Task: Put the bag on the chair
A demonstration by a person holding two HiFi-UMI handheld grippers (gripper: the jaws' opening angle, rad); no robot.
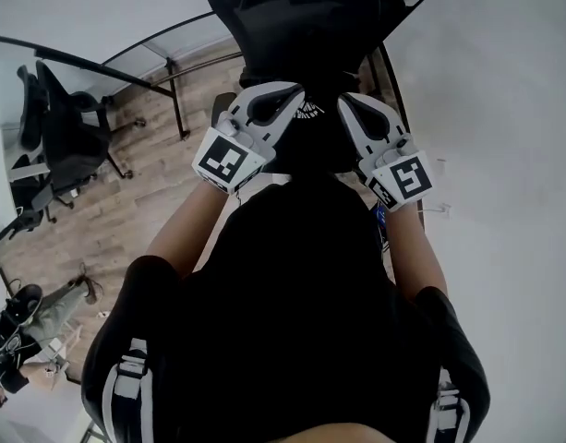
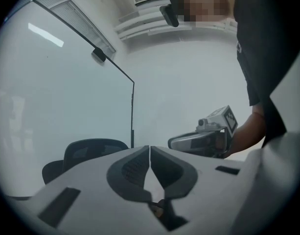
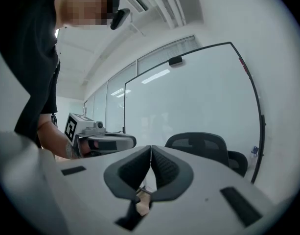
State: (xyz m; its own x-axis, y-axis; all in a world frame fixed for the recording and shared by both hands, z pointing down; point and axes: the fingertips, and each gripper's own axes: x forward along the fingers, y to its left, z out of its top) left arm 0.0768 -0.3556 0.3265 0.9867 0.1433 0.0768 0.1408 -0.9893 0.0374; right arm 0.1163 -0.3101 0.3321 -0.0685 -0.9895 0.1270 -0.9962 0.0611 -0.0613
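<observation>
Left gripper (image 2: pixel 150 148), right gripper (image 3: pixel 150 147) closed; square markers (image 1: pixel 225 162) up.

Black sleeves (image 1: pixel 149 289), white left gripper (image 2: pixel 150 150), right gripper (image 3: pixel 150 148), grey fingers (image 2: pixel 131 169)

No lettering, number or brand is legible in any view.

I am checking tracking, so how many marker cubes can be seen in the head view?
2. One cube sits on the left gripper, the other on the right gripper. None seems hidden.
</observation>
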